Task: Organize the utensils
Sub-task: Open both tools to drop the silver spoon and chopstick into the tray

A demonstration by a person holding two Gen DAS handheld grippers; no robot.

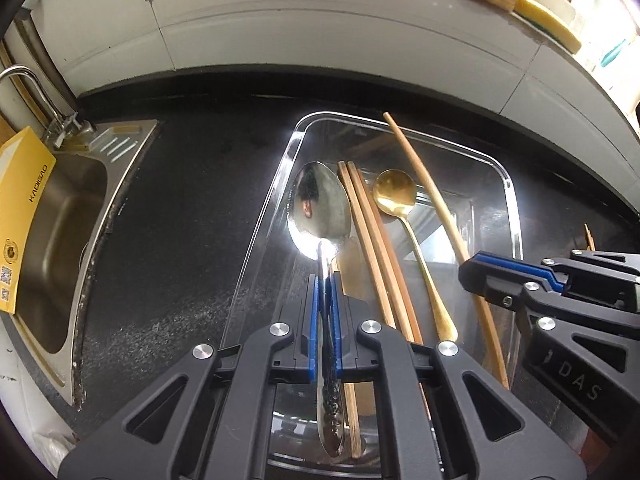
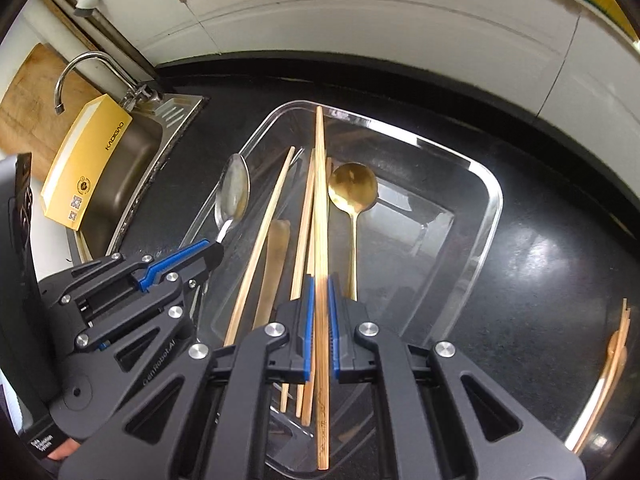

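Note:
A clear glass tray (image 1: 514, 216) (image 2: 490, 216) sits on the black counter. My left gripper (image 1: 325, 284) is shut on the handle of a silver spoon (image 1: 320, 208) (image 2: 234, 192), held over the tray's left side. My right gripper (image 2: 319, 284) (image 1: 470, 270) is shut on a single bamboo chopstick (image 2: 320, 184) (image 1: 432, 200), held lengthwise over the tray. In the tray lie a gold spoon (image 1: 394, 198) (image 2: 352, 192), wooden chopsticks (image 1: 372, 232) (image 2: 264, 232) and a flat pale wooden piece (image 2: 274, 264).
A steel sink (image 1: 60, 216) (image 2: 120, 168) with a tap (image 2: 76, 68) lies to the left, a yellow box (image 1: 20, 208) (image 2: 84, 160) leaning in it. More wooden utensils (image 2: 608, 372) lie on the counter at the right. A white tiled wall (image 1: 320, 28) runs behind.

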